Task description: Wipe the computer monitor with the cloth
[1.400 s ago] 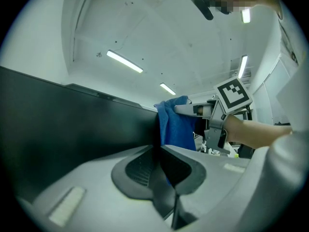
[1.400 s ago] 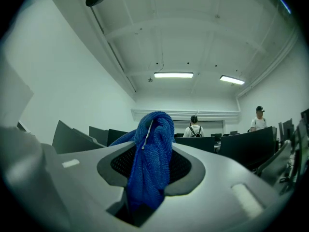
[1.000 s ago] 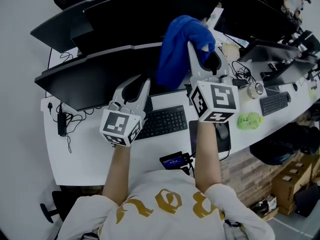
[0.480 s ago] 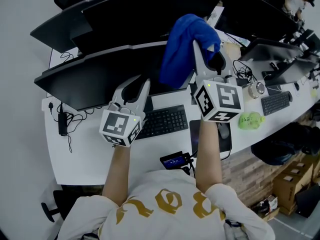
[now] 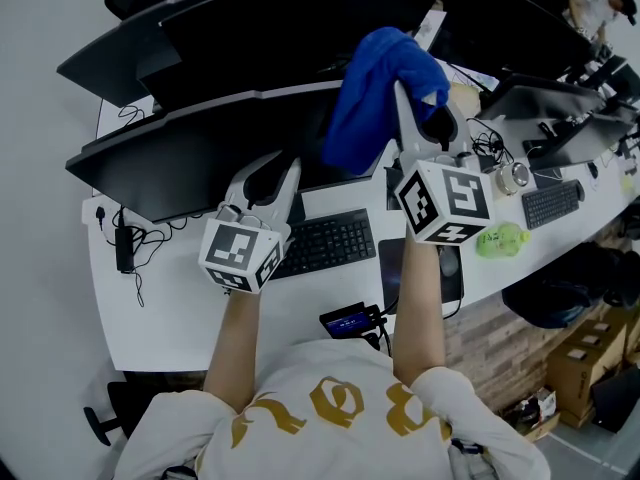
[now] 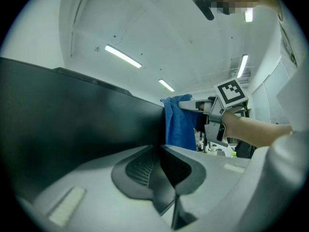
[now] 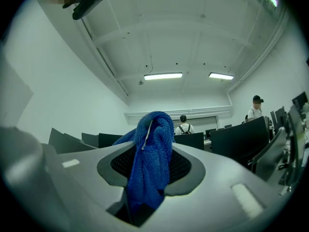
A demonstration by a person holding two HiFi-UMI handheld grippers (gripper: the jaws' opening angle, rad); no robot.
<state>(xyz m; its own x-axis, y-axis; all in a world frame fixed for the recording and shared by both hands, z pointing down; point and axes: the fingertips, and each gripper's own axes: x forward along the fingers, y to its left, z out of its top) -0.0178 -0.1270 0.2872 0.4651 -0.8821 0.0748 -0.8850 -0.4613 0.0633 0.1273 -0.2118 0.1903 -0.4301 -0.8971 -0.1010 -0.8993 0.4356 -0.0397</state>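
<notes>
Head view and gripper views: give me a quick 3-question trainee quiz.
1. True or false: the left gripper holds the cloth.
2. The cloth is held up at: A) the monitor B) a whiteboard C) a window.
3. Left gripper's jaws: apart or together?
Key: 1 false, the right gripper has its jaws shut on it; 2 A; 3 together.
</notes>
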